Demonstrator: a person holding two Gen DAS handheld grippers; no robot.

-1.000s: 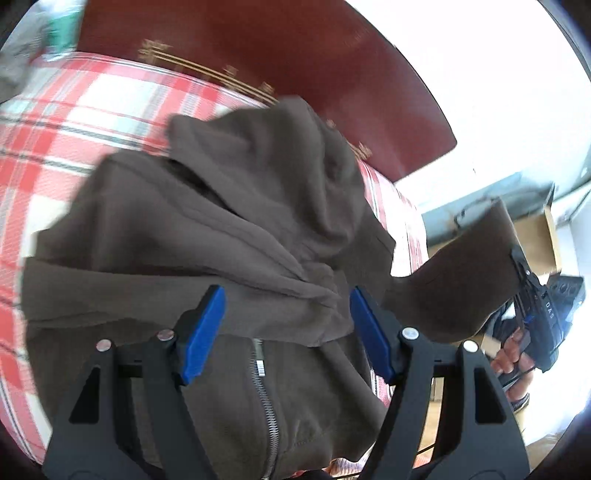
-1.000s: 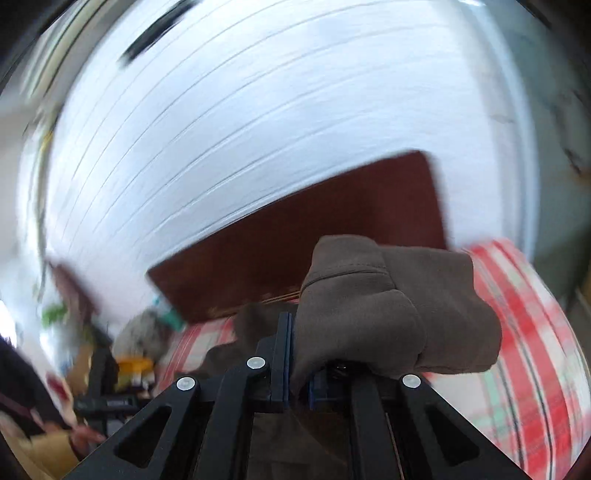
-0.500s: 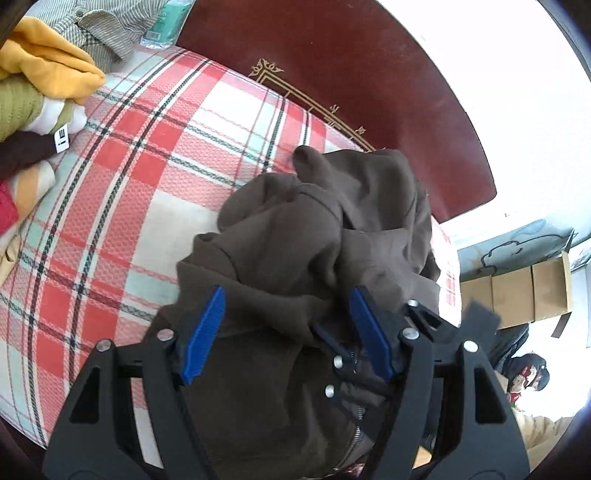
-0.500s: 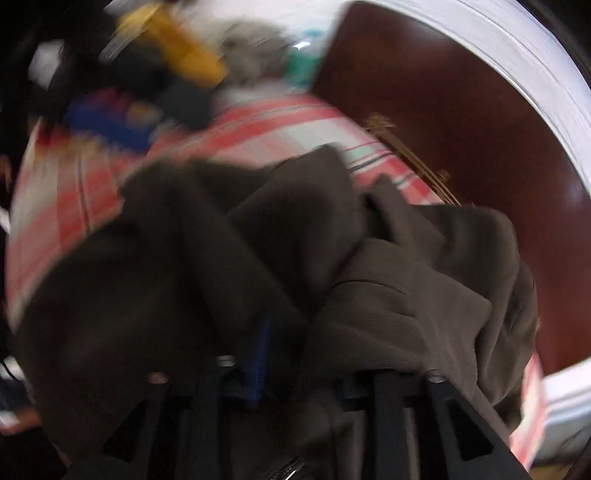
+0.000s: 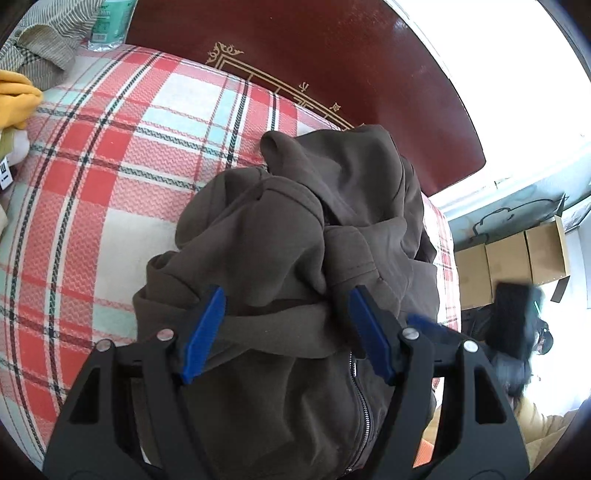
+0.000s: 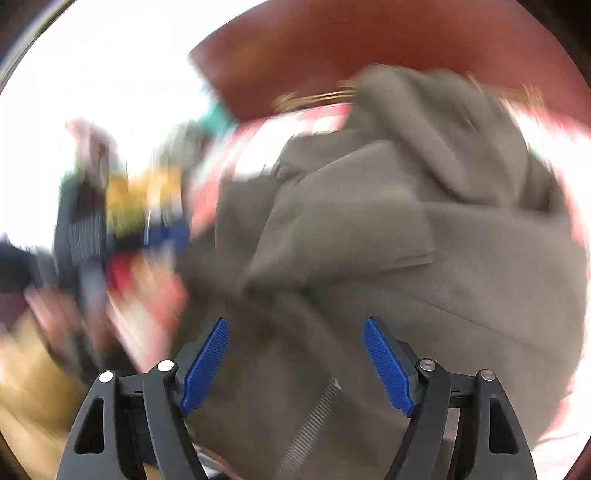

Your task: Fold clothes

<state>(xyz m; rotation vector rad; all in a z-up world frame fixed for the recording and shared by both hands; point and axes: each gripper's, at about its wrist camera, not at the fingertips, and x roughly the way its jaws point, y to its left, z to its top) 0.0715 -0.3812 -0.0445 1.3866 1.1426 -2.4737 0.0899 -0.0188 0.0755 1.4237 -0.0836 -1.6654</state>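
A brown zip-up hoodie (image 5: 295, 240) lies bunched on the red plaid bed cover (image 5: 110, 166), its hood toward the headboard. My left gripper (image 5: 288, 332) hovers open over the hoodie's middle; a folded band of brown cloth runs under the gap between its blue pads (image 5: 205, 332), and nothing is pinched. In the blurred right wrist view my right gripper (image 6: 295, 365) is over the same hoodie (image 6: 406, 240) near its zipper (image 6: 314, 424). Its jaws are opening, and no cloth is caught between the blue pads (image 6: 388, 365).
A dark red headboard (image 5: 332, 55) closes off the bed's far side. Other clothes (image 5: 18, 99) and a green bottle (image 5: 110, 18) sit at the far left. Cardboard boxes (image 5: 517, 254) stand beyond the bed's right edge, beside a person's yellow sleeve (image 5: 535, 435).
My right gripper held a hoodie sleeve up high, swung it down across the hoodie's body and let it go. The left gripper drifted a little lower over the cloth, jaws unchanged.
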